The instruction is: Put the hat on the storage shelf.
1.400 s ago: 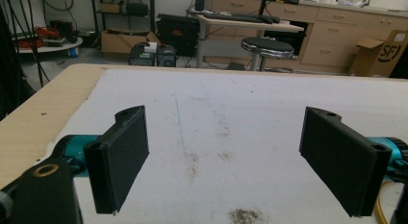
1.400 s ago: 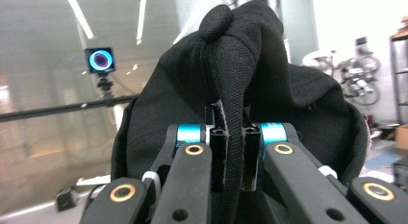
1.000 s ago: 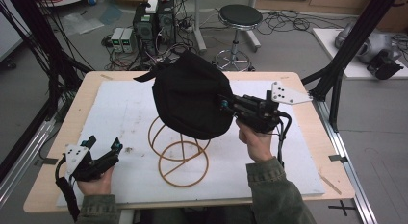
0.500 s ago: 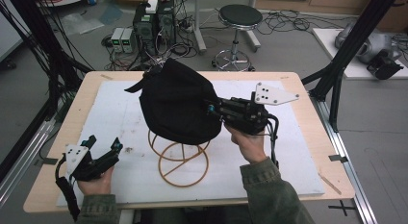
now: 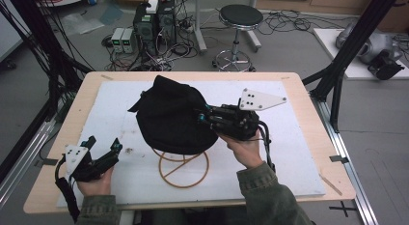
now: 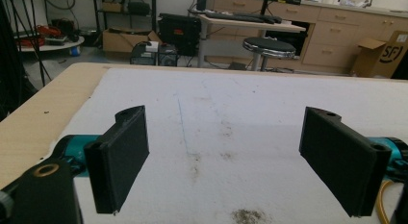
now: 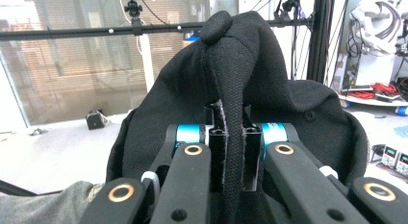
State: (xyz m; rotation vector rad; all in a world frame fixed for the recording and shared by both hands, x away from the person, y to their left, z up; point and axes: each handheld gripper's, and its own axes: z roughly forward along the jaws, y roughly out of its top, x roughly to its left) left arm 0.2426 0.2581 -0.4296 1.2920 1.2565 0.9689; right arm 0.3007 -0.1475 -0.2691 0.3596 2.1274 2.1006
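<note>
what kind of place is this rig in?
Looks like a robotics or electronics lab: a wooden table framed by black struts, bench power supplies amid floor cables, and a stool by a desk with drawers.

The black hat (image 5: 171,119) hides the top of the wire stand (image 5: 183,166); the right gripper's (image 5: 202,118) jaw tips vanish in its fabric.

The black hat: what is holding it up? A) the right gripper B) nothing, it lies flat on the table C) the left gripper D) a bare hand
A: the right gripper is shut on a fold of the hat.
</note>
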